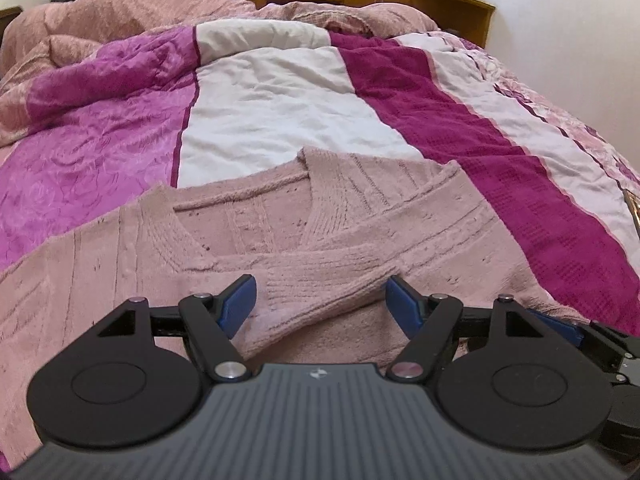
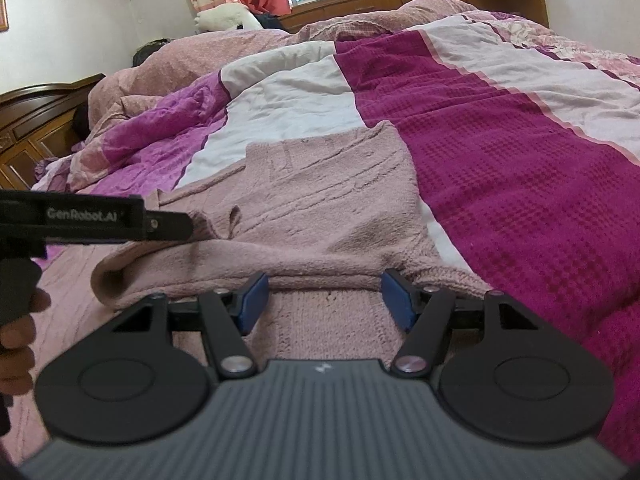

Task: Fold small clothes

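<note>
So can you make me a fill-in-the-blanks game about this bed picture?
1. The fuzzy knitted sweater is ____ in colour.
2. It lies on a striped quilt on a ____.
3. The left gripper has ____ finger pads.
4. The right gripper has its jaws ____.

Missing words: pink; bed; blue; open

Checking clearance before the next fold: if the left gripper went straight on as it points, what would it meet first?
Most likely the pink sweater, at the sleeve folded across its front, directly ahead of the open left gripper.
</note>
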`<state>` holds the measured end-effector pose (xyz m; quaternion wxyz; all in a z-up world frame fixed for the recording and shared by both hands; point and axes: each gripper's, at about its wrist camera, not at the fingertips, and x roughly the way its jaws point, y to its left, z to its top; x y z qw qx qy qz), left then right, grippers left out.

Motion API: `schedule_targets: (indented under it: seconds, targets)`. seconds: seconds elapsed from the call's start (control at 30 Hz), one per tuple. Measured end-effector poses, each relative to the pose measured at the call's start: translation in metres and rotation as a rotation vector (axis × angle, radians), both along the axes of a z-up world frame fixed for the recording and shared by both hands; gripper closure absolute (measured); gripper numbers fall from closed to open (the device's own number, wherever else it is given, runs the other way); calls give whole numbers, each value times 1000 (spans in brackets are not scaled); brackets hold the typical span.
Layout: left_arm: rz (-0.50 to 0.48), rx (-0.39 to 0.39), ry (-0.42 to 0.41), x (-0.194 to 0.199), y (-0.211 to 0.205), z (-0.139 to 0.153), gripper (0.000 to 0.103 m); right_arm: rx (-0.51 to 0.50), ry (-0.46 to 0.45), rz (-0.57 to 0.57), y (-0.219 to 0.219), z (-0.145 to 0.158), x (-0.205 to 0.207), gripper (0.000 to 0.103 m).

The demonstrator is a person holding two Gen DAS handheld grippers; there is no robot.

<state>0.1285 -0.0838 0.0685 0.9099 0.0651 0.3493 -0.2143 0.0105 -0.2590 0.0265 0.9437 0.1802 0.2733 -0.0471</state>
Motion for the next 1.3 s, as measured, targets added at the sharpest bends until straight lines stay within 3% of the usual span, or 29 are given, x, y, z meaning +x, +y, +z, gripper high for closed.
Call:
schedule_targets:
  seconds: [0.23, 0.37, 0.53, 0.6, 0.77, 0.9, 0.93, 1.13, 1.3]
  targets:
    - [-93, 119, 22, 0, -25, -13, 25, 5, -1, 2, 0, -1, 0, 37]
    - [-64, 91, 21, 6, -24, -15, 26, -2, -3, 5, 2, -1, 0, 37]
    - [-45, 28, 39, 12, -15, -11, 80, -1, -1, 6, 0, -2, -1, 37]
    - [-42, 29, 49, 13, -12, -10, 85, -1, 0, 5, 0, -2, 0, 37]
    - [-72, 99, 57, 8, -17, -14, 84, -8, 4, 3, 0, -2, 1, 37]
    - [-74, 104, 13, 1, -17, -12, 86, -8, 8, 1, 0, -1, 0, 37]
    - [-60, 95, -1, -1, -14, -9, 94, -8, 9, 2, 0, -1, 0, 37]
    - [178, -17, -73, -8, 44, 21, 95, -6, 11, 2, -1, -1, 0, 37]
    - [415, -6, -100, -13, 103, 25, 95, -13, 16, -2, 1, 0, 1, 37]
